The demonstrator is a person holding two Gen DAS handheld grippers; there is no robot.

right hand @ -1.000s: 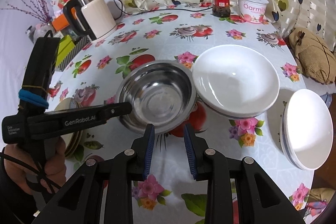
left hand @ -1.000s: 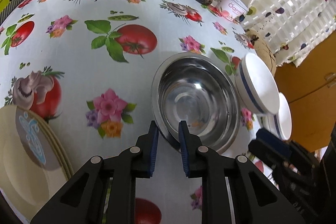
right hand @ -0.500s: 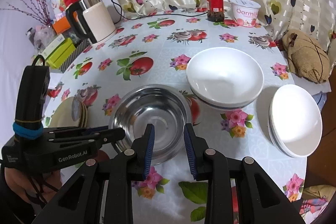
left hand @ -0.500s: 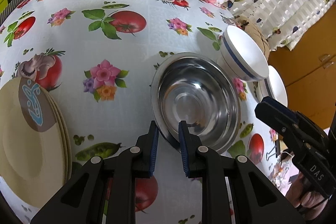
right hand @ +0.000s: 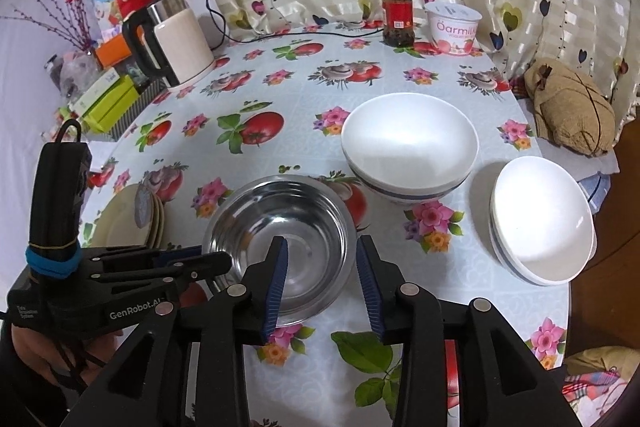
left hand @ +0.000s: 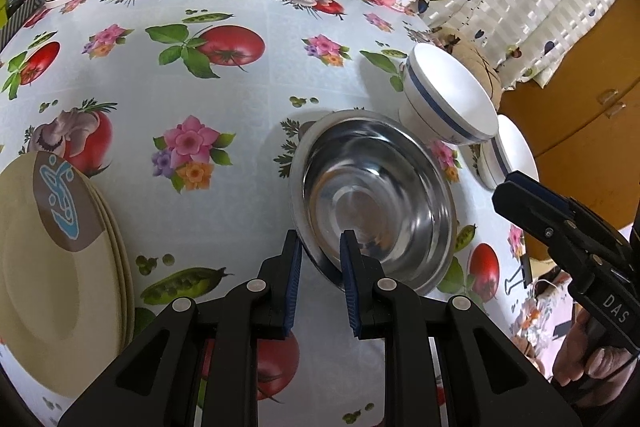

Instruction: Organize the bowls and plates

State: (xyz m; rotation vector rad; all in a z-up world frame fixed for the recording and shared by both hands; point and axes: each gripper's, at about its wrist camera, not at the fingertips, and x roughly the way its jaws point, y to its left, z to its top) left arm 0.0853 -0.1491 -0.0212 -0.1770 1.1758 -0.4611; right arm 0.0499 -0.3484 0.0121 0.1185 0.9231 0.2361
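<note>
A steel bowl (left hand: 376,207) sits on the flowered tablecloth; it also shows in the right wrist view (right hand: 280,227). My left gripper (left hand: 320,259) has its fingers astride the bowl's near rim, holding it. Two stacks of white bowls with blue bands stand to its right, one nearer (right hand: 410,151) and one at the table edge (right hand: 542,223). A stack of cream plates (left hand: 52,259) lies at the left, also in the right wrist view (right hand: 128,223). My right gripper (right hand: 322,267) is open and empty, above the steel bowl's near right side.
A white kettle (right hand: 176,39), a red-lidded jar (right hand: 397,13) and a yogurt tub (right hand: 454,27) stand at the table's far side. Boxes (right hand: 108,99) sit at the left edge. A brown bundle (right hand: 572,111) lies beyond the right edge.
The steel bowl has been pulled toward the near side, away from the white bowl stack, with my left gripper on its rim. My right gripper has drawn back and opened wider.
</note>
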